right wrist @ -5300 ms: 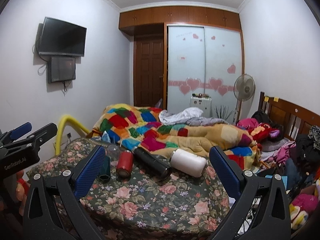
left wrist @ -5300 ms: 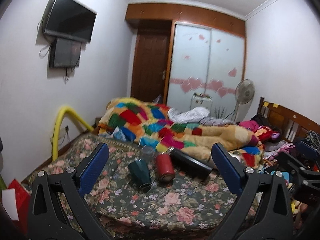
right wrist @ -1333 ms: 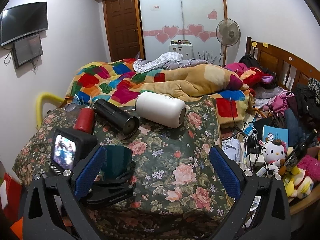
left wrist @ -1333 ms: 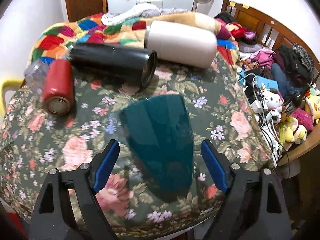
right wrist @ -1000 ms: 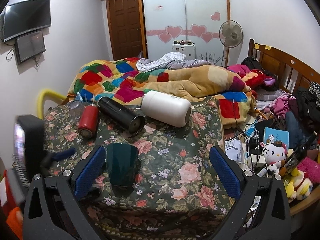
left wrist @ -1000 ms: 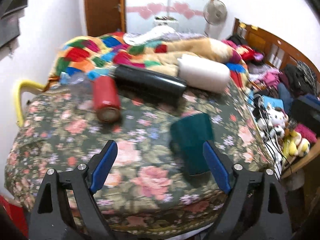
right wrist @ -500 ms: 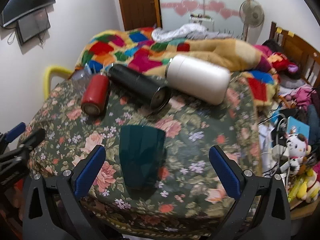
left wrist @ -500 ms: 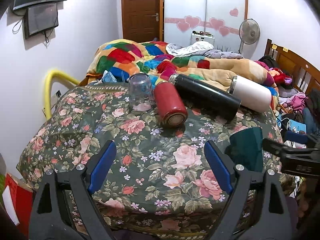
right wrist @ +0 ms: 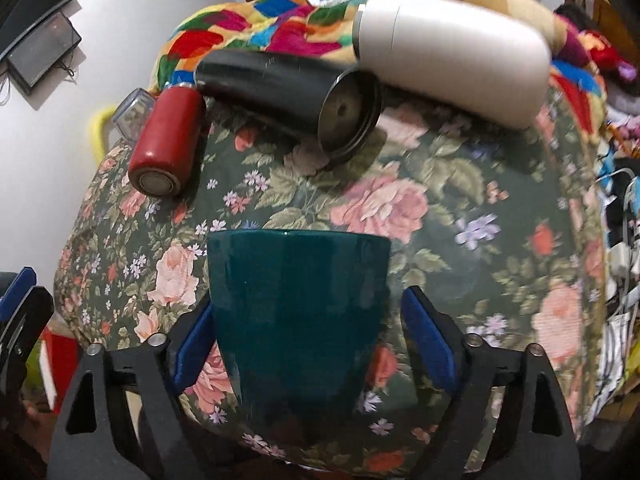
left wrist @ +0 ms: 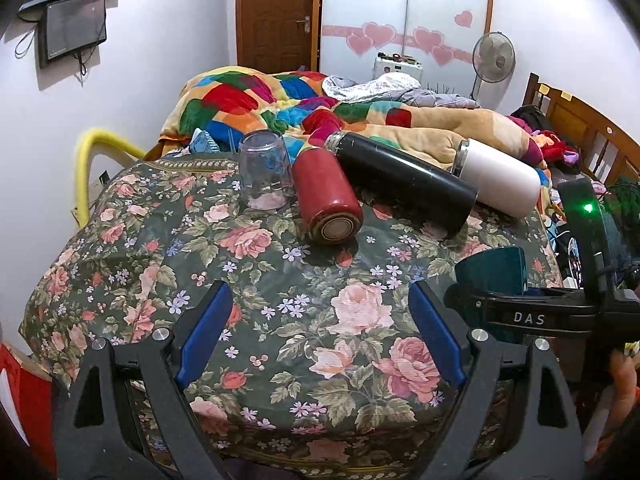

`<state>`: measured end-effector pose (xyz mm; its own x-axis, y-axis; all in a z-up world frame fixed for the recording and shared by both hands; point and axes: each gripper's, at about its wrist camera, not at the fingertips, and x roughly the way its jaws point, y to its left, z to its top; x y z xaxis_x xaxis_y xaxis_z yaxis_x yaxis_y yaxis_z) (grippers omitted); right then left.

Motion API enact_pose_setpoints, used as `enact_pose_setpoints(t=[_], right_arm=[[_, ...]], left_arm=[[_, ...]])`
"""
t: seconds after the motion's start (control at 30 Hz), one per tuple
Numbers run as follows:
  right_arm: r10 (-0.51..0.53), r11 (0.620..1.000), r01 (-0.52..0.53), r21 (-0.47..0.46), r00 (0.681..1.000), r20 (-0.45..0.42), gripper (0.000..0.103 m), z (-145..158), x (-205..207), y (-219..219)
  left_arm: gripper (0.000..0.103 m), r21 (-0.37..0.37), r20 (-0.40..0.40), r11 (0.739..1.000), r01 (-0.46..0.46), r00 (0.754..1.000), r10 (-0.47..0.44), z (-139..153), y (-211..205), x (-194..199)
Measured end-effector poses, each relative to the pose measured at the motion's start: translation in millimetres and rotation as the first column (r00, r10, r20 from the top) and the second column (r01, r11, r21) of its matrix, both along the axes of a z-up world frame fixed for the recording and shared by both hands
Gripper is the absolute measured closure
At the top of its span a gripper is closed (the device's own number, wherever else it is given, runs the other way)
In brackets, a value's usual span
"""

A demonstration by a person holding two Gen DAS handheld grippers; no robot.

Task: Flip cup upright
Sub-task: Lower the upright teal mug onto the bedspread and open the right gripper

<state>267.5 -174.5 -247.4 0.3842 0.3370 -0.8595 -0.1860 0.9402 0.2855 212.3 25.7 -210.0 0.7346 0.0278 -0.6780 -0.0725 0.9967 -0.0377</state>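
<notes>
A dark green cup (right wrist: 298, 312) stands on the floral cloth with its wide end up, near the table's front right; it also shows in the left wrist view (left wrist: 494, 270). My right gripper (right wrist: 310, 344) is open with the cup between its blue pads; the left pad is at the cup's wall, the right pad stands apart. In the left wrist view the right gripper's black body (left wrist: 532, 316) covers the cup's lower part. My left gripper (left wrist: 316, 332) is open and empty over the cloth at the front.
A red flask (left wrist: 326, 196), a black flask (left wrist: 400, 178) and a white flask (left wrist: 496, 182) lie on their sides at the back. A clear glass (left wrist: 264, 168) stands mouth down at the back left. A quilt-covered bed lies behind, clutter at the right.
My right gripper has moved in and down until the green cup sits between its pads. My left gripper has drawn back to the left, away from the cup.
</notes>
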Motion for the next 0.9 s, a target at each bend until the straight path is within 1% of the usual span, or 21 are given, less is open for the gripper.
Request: enact_pose_setpoints(t=[0.1, 0.17, 0.37, 0.53, 0.67, 0.77, 0.9], right_arm=[[0.014, 1.0, -0.014, 0.007, 1.0, 0.013, 0.031, 3, -1, 2], [0.015, 1.0, -0.015, -0.011, 1.0, 0.008, 0.031, 4, -1, 3], [0.028, 0.999, -0.027, -0.038, 0.999, 0.036, 0.031, 11, -5, 5], [0.044, 0.998, -0.039, -0.05, 0.994, 0.103, 0.032, 32, -9, 7], [0.061, 0.997, -0.051, -0.064, 0.983, 0.175, 0.033, 47, -7, 15], [0.076, 0.994, -0.059, -0.089, 0.977, 0.199, 0.033, 48, -2, 23], [0.084, 0.993, -0.066, -0.101, 0.978, 0.192, 0.033, 40, 4, 30]], left_arm=[[0.014, 0.002, 0.001, 1.0, -0.001, 1.0, 0.001, 1, -1, -1], [0.014, 0.004, 0.007, 1.0, -0.002, 1.0, 0.002, 3, -1, -3], [0.014, 0.007, 0.02, 1.0, -0.009, 1.0, 0.009, 9, 1, -7], [0.014, 0.004, 0.028, 1.0, -0.016, 0.999, 0.016, 11, 1, -10], [0.014, 0.003, 0.029, 1.0, -0.019, 0.999, 0.019, 12, 2, -9], [0.014, 0.001, 0.029, 1.0, -0.018, 0.999, 0.018, 12, 2, -9], [0.014, 0.001, 0.028, 1.0, -0.019, 0.999, 0.019, 12, 3, -8]])
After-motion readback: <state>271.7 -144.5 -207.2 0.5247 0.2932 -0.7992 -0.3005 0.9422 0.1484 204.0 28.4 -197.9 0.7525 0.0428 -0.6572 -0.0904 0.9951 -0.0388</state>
